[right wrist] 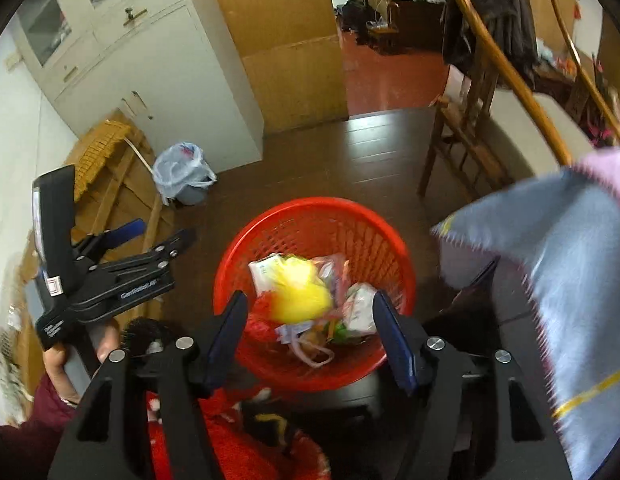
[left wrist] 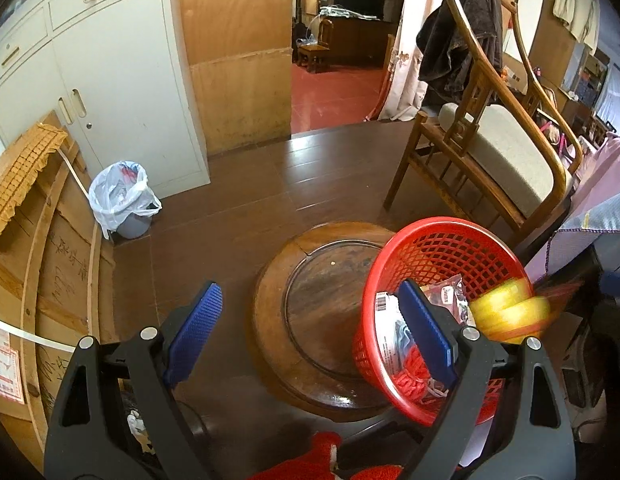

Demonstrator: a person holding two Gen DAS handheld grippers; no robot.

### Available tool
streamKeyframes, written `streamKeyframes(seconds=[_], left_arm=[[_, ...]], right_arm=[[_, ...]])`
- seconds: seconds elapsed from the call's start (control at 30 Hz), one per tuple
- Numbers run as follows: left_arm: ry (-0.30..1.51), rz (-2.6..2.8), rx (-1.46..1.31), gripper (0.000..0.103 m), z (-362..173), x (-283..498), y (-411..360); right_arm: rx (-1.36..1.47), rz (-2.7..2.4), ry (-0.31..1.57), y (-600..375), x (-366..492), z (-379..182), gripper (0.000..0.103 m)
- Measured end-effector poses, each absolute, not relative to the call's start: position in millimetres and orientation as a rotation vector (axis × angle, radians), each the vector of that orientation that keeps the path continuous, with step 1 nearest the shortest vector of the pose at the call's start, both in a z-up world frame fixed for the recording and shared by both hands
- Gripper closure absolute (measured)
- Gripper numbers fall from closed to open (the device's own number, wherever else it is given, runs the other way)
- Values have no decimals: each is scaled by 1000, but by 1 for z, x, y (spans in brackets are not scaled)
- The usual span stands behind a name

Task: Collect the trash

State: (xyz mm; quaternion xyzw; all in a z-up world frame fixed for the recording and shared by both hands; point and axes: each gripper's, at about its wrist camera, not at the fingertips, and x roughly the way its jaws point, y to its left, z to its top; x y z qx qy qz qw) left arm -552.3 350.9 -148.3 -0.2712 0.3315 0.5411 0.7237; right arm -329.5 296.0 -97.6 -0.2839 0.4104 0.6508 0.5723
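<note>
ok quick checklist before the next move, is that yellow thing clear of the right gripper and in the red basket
1. Right gripper open, pads off the yellow item: ok; the jaws stand apart and the blurred item sits beyond them.
2. Yellow item settled in the red basket: cannot tell; it is over the basket's mouth, but motion blur hides whether it has landed.
3. Basket has room: ok; wrappers cover the bottom only.
4. Left gripper empty: ok; the jaws are wide with nothing pressed between them.
5. Basket standing steady: cannot tell; it looks tilted in the left wrist view, and its base is hidden.
</note>
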Motion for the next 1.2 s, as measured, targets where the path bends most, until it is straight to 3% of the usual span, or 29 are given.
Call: streamKeyframes(seconds=[0.37,0.8,0.9,1.2], left_arm=[[734,1162,-531,16,-122,-533,335],[673,1171,-441,16,-24,-495,288],[683,1200,-431,12,-9,-486,273],[740,1305,-563,11,-15,-495,225]], right_arm=[[-624,1518,893,248,-319,-72,39],[-478,1592,808,194,-287,-27,39],[-468,1616,816,188,-281,-23,39],[-506,1680,860,182,-278,-21,33]])
